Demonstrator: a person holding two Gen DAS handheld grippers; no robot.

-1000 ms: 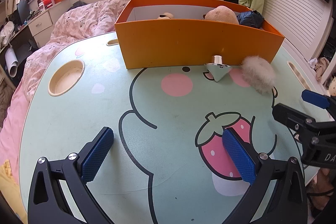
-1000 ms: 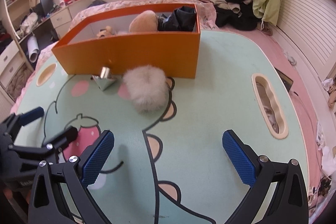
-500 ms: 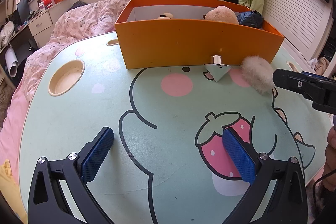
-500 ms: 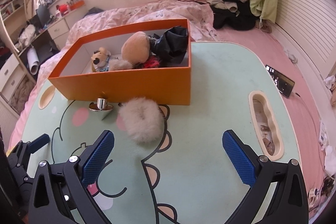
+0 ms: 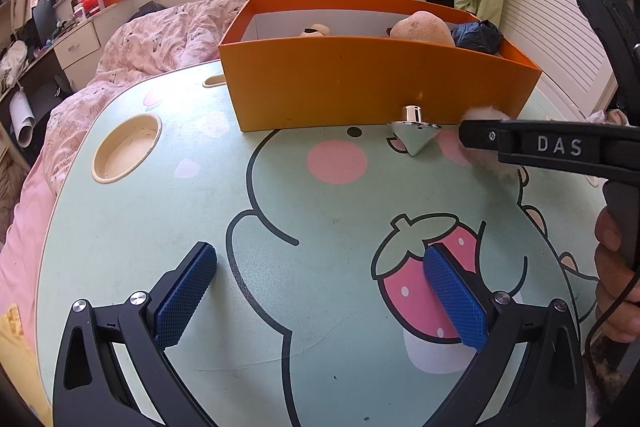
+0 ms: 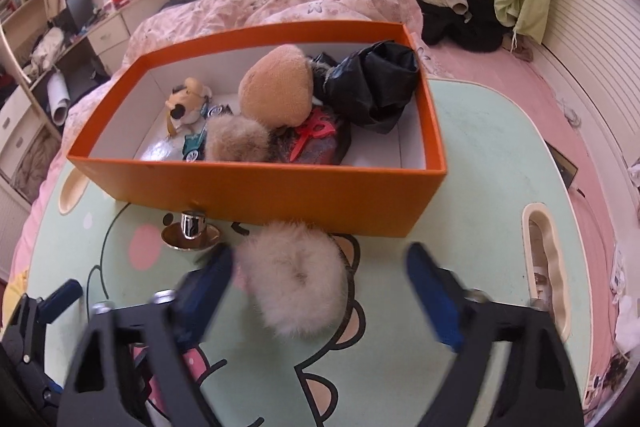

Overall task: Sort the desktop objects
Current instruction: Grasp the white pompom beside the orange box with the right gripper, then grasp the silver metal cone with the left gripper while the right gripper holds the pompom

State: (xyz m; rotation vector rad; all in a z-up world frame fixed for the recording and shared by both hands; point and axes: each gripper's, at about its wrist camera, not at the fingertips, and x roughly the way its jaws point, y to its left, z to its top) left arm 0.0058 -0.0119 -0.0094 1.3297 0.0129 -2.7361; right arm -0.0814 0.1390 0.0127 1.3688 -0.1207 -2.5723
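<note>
A cream fluffy pom-pom (image 6: 294,277) lies on the mint cartoon table (image 6: 480,147) just in front of the orange box (image 6: 280,193). My right gripper (image 6: 320,291) is open above it, fingers on either side, the left finger (image 6: 208,283) close to the fluff. A silver spinning top (image 6: 191,233) stands left of the pom-pom, near the box wall; it also shows in the left wrist view (image 5: 414,133). My left gripper (image 5: 320,291) is open and empty over the near table. The box (image 5: 360,87) holds a tan plush (image 6: 276,91), a black bag (image 6: 372,87) and small toys.
A round cup recess (image 5: 126,147) sits at the table's left, an oblong slot (image 6: 544,259) at its right. A bed with pink bedding (image 5: 160,35) lies behind the table. The right gripper's arm (image 5: 560,147) crosses the left wrist view, hiding most of the pom-pom.
My right gripper has risen and moved forward over the pom-pom, now looking down into the box. The left gripper has stayed still and open.
</note>
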